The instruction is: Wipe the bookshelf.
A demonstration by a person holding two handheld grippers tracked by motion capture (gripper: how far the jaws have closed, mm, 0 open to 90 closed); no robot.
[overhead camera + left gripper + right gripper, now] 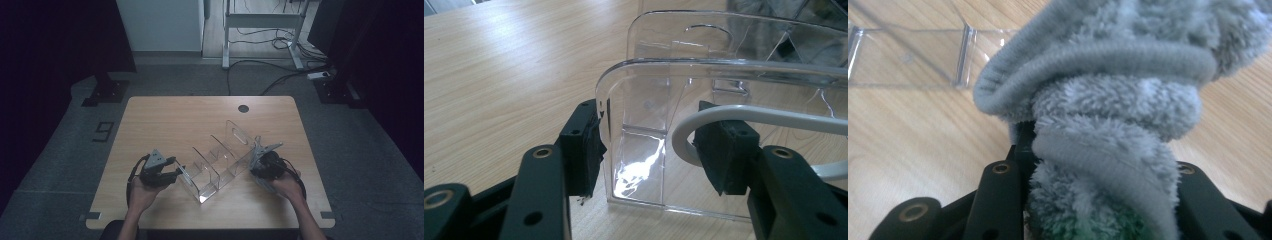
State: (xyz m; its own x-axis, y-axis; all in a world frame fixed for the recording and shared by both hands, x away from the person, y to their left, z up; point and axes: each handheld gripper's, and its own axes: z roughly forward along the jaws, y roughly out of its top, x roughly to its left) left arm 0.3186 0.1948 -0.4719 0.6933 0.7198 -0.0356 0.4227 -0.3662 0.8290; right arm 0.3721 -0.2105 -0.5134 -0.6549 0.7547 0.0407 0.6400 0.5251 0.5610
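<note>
A clear acrylic file organiser (pixel 220 160) with several upright dividers lies diagonally on the wooden table (pixel 170 120). My left gripper (pixel 176 171) is at its near left end. In the left gripper view the jaws (pixel 654 145) stand apart around the rounded corner of the end panel (pixel 724 75). The left pad (pixel 586 145) touches the panel's edge, and a white cable (pixel 744 114) loops past the right pad. My right gripper (pixel 257 162) sits at the organiser's right end, shut on a bunched, fluffy grey cloth (pixel 1098 100). The organiser's wall (pixel 908 55) lies just beyond the cloth.
A dark round cable hole (pixel 243 108) sits near the table's far edge. Beyond the table are a white desk frame (pixel 260 22), loose floor cables (pixel 280 75) and black stands at both sides. Bare wood lies behind and in front of the organiser.
</note>
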